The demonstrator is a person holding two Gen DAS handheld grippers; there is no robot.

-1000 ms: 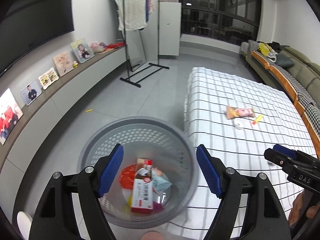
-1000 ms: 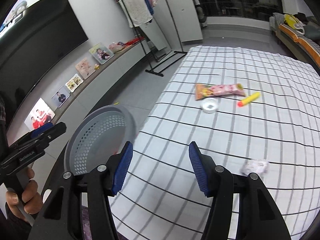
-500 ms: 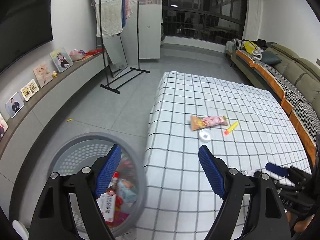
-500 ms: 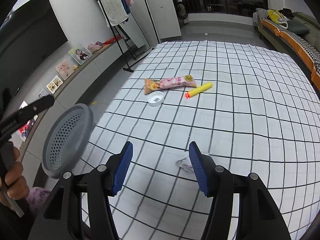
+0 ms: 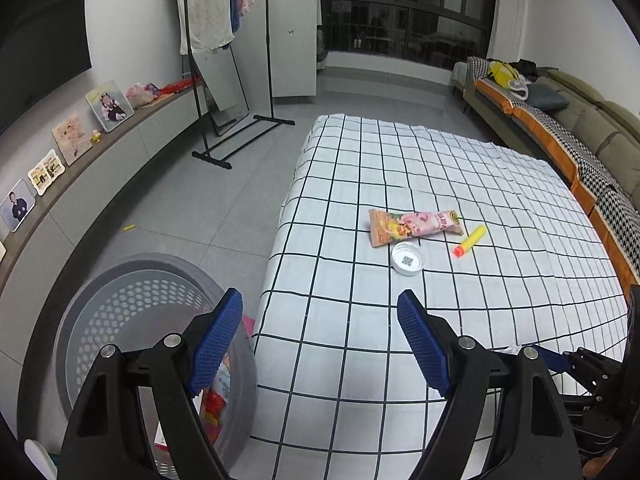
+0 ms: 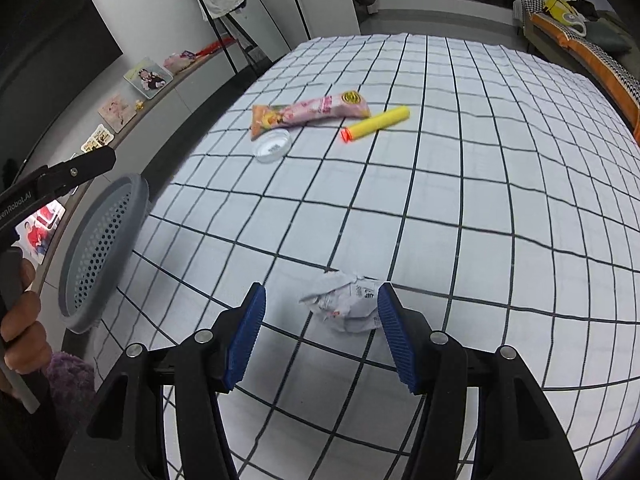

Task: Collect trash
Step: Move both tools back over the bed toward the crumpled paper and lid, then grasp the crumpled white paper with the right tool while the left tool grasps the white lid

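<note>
While fingers (image 6: 392, 332) flank crumpled paper (image 6: 344, 308), surrounding cloth (image 6: 480, 200) lies bare.

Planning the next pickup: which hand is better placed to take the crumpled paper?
Right. Its tool is open with the crumpled paper just ahead between its fingers; the left tool straddles the table's edge.

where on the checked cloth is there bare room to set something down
The checked cloth is bare to the right of the yellow foam dart and between the crumpled paper and white lid. Crowded where lid, pink wrapper and dart cluster.
</note>
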